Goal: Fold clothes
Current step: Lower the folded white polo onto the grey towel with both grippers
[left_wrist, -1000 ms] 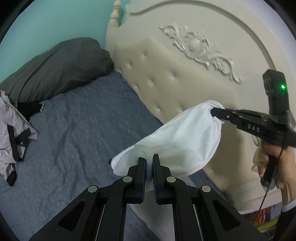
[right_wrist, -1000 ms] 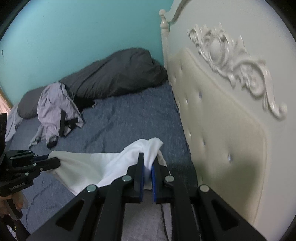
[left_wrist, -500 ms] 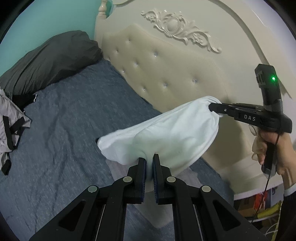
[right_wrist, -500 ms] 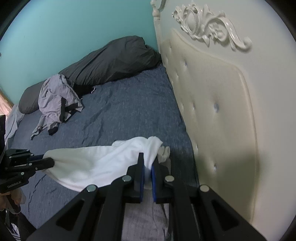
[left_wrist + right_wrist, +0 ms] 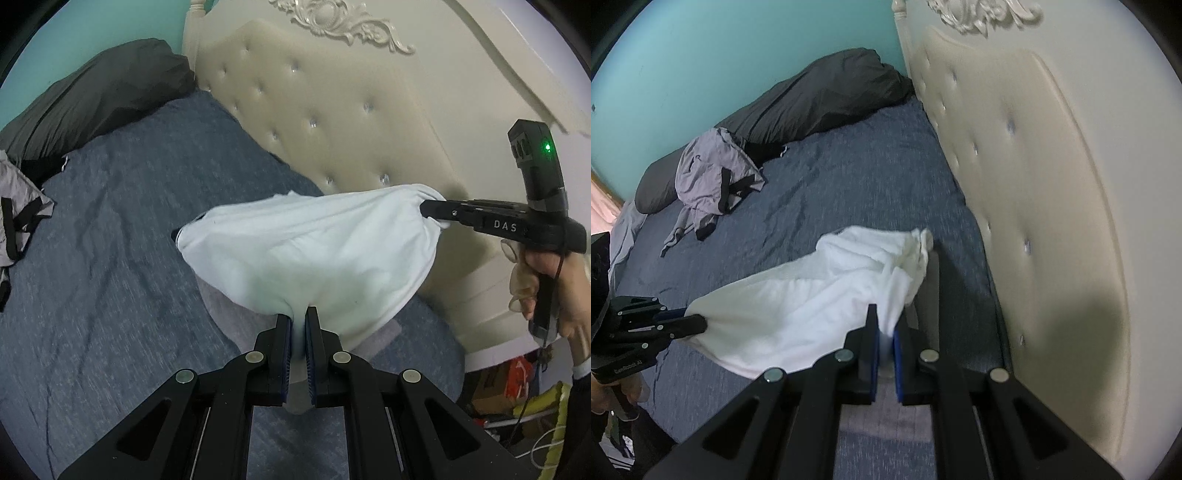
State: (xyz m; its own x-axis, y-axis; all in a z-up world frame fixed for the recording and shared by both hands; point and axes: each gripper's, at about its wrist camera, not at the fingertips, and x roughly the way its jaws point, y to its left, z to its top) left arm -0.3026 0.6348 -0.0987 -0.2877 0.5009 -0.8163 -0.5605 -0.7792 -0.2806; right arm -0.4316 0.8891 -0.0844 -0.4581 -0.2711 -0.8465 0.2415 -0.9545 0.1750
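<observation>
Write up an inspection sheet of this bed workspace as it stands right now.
Surface: blue bed sheet, wrinkled, bare in the middle.
Job's things: white garment, bunched, stretched between the two grippers, its free end trailing on the sheet.
Clutter: grey garment with black straps lying crumpled at the far side; dark duvet piled against the teal wall.
Grippers: left gripper shut on the white garment; right gripper shut on its other end; a hand holds the right gripper's handle.
Cables: a thin black cable hangs from the right gripper's handle.
Surroundings: cream tufted headboard with carved ornament; boxes and oddments on the floor beside the bed.
</observation>
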